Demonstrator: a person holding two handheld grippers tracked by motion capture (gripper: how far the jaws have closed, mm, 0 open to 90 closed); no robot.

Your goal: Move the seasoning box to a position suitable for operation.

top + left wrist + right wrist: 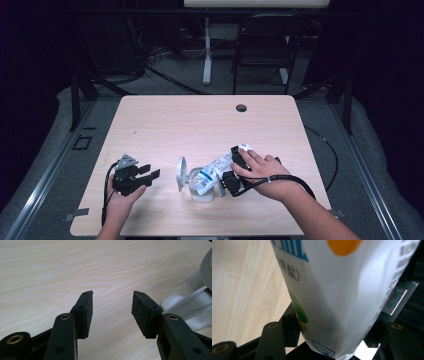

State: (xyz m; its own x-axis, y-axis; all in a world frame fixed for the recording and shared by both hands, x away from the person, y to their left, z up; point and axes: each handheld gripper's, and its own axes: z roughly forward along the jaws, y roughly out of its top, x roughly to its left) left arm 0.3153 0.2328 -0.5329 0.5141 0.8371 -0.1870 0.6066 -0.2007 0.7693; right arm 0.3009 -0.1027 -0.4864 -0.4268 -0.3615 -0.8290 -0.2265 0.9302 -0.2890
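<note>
Near the worktop's (165,120) front edge, the right hand-held gripper (231,176) clamps a white printed pouch (216,170), tilted with its lower end over a clear container (201,190) whose lid (180,174) stands open. Well apart to the left, the left hand-held gripper (148,176) rests low, jaws spread and empty.
</note>
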